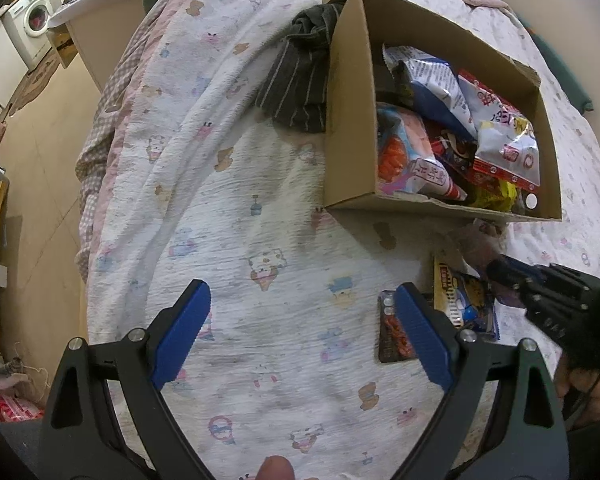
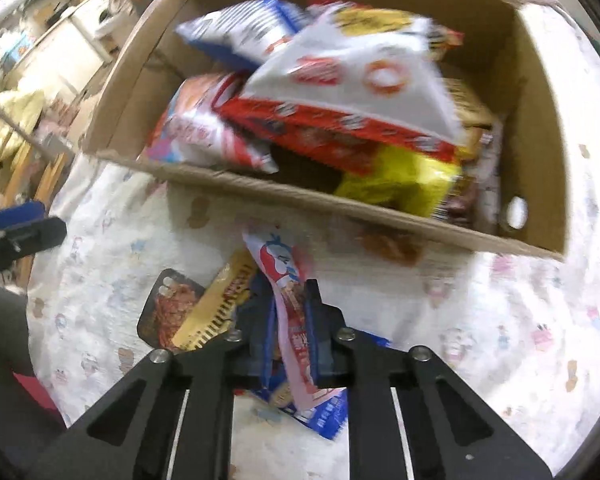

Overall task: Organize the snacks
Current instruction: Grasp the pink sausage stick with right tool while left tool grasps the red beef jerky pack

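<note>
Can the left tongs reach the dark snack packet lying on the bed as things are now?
Probably yes. The left tongs are open and empty, and the dark packet lies flat on the bedsheet right by their right finger, with nothing on top of it.

A: Can I read any label?
B: Only a large red "Q" on the white snack bag (image 1: 512, 148) in the box; other packet print is too blurred.

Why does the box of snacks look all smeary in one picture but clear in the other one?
Right wrist view: the box and its snacks are streaked by motion blur, though the right gripper, shut on a pink packet, looks sharper. Left wrist view: the box is crisp, and the fisheye lens bends the bed's edges.
</note>
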